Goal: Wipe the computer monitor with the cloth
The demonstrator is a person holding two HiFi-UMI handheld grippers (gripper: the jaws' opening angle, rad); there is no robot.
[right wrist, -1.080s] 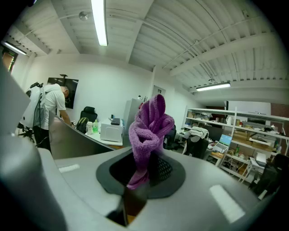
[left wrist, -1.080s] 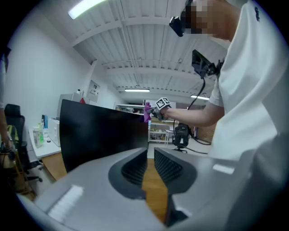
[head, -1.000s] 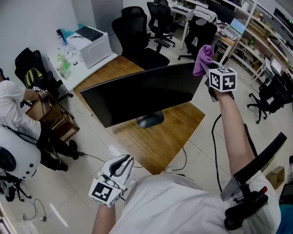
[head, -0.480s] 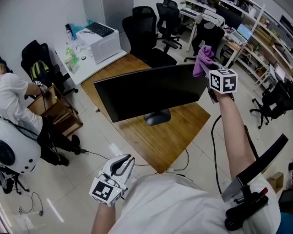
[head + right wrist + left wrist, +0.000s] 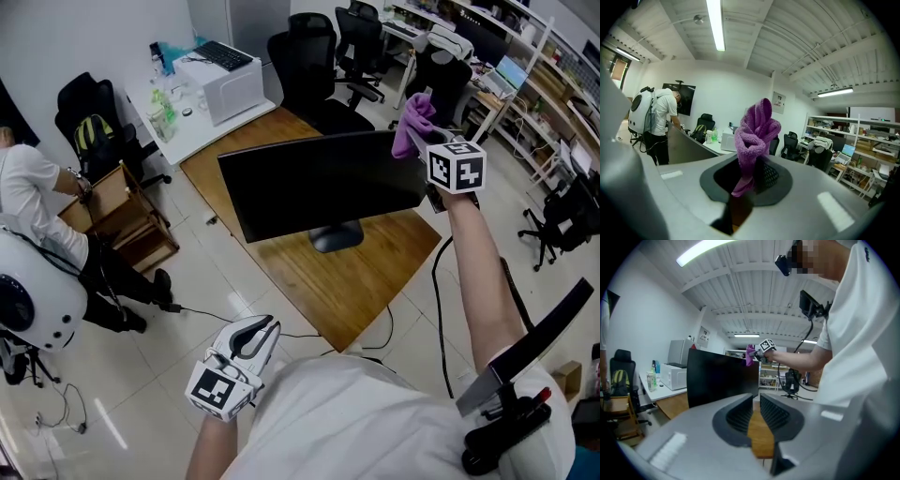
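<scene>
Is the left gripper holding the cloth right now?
No, the purple cloth is pinched in the right gripper, and the left gripper has nothing between its jaws.

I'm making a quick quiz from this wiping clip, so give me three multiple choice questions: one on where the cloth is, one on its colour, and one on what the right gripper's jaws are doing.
1. Where is the cloth?
A. Lying on the floor
B. Up at the top corner of the computer monitor, on the side of the right gripper
C. Draped over a chair

2. What colour is the cloth?
A. Green
B. White
C. Purple

3. How do the right gripper's jaws stand?
A. Wide apart and empty
B. Shut on the cloth
C. Shut on a cable

Answers:
1. B, the head view shows it held up at that corner.
2. C, it reads purple in the head view and the right gripper view.
3. B, the right gripper view shows the cloth pinched between the jaws and bunched above them.
</scene>
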